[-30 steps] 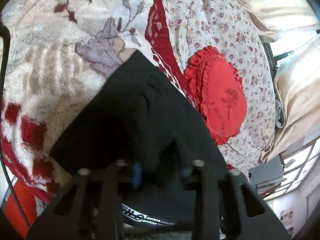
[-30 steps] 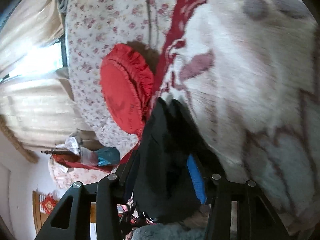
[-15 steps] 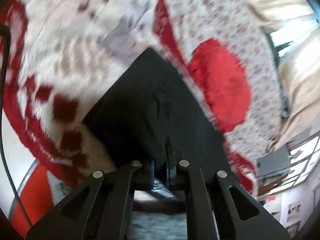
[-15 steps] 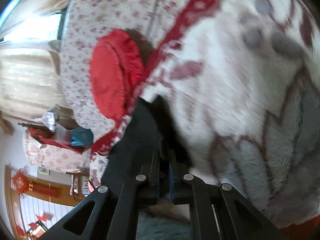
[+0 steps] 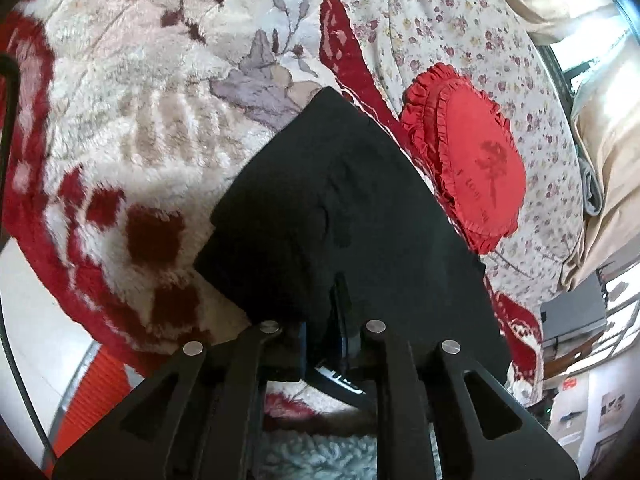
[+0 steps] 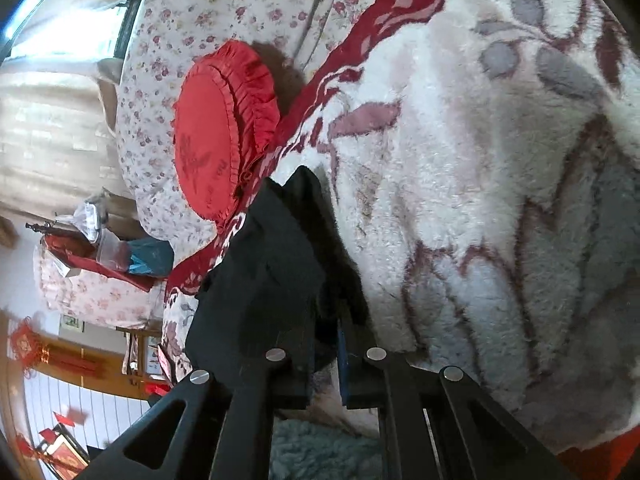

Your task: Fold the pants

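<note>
A plush blanket (image 5: 168,128) with cream pile, red border and grey-mauve leaf motifs covered the bed. Beyond its red edge lay a cream quilt (image 5: 460,28) printed with small dark-red flowers. A round red cushion (image 5: 476,160) with ruffled rim rested on that quilt, just beside the blanket's border; a dark motif marked its face. Pale curtains (image 6: 44,120) hung at a bright window. A teal bag (image 6: 150,258) sat off the bed's side.

Pants (image 5: 344,216) on blanket (image 5: 152,128); cushion (image 5: 472,160) on quilt (image 5: 440,20), right of pants
</note>
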Demonstrator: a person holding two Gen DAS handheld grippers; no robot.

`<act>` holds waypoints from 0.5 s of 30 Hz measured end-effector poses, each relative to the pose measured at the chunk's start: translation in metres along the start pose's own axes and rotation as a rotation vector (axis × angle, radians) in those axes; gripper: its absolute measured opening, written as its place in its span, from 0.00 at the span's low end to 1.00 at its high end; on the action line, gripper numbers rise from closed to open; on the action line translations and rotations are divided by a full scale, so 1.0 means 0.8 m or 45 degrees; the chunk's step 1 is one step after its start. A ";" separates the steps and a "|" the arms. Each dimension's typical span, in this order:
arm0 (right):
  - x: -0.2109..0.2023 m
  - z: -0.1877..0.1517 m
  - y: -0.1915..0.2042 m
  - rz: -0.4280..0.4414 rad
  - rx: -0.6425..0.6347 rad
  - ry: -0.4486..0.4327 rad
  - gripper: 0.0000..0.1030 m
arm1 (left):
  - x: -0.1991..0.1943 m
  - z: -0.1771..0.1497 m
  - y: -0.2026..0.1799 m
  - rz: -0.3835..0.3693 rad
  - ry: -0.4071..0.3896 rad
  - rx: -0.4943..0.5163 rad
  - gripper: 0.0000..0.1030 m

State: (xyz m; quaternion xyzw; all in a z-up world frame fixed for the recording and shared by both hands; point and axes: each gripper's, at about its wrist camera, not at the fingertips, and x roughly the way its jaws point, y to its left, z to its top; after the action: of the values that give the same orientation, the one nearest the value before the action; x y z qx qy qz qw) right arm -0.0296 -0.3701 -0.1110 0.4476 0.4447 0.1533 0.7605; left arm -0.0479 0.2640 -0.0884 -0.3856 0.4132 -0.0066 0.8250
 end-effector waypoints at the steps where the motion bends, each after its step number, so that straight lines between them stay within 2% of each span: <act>1: -0.004 0.000 0.001 -0.022 -0.007 -0.010 0.07 | -0.005 0.001 0.000 0.010 -0.004 0.011 0.12; 2: -0.011 0.000 0.009 -0.078 -0.050 -0.035 0.08 | -0.010 0.001 -0.002 0.027 -0.018 0.026 0.13; 4: -0.025 0.000 0.028 -0.184 -0.150 -0.106 0.09 | -0.029 0.000 -0.011 0.146 -0.098 0.089 0.20; 5: -0.033 0.001 0.040 -0.237 -0.213 -0.151 0.09 | -0.040 -0.001 -0.016 0.227 -0.158 0.127 0.20; 8: -0.045 0.002 0.080 -0.334 -0.424 -0.239 0.09 | -0.058 0.000 -0.028 0.348 -0.286 0.195 0.20; 9: -0.042 0.003 0.093 -0.353 -0.503 -0.246 0.09 | -0.060 0.002 -0.040 0.368 -0.328 0.251 0.20; 11: -0.022 0.004 0.118 -0.400 -0.665 -0.208 0.09 | -0.055 0.009 -0.065 0.356 -0.348 0.348 0.20; 15: 0.038 0.005 0.157 -0.471 -0.955 -0.161 0.09 | -0.011 0.035 -0.109 0.304 -0.296 0.514 0.20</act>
State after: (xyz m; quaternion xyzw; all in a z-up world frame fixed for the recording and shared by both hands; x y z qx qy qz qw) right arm 0.0115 -0.2838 -0.0237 0.0609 0.3835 0.1376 0.9112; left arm -0.0077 0.2234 -0.0162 -0.1599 0.3486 0.0528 0.9220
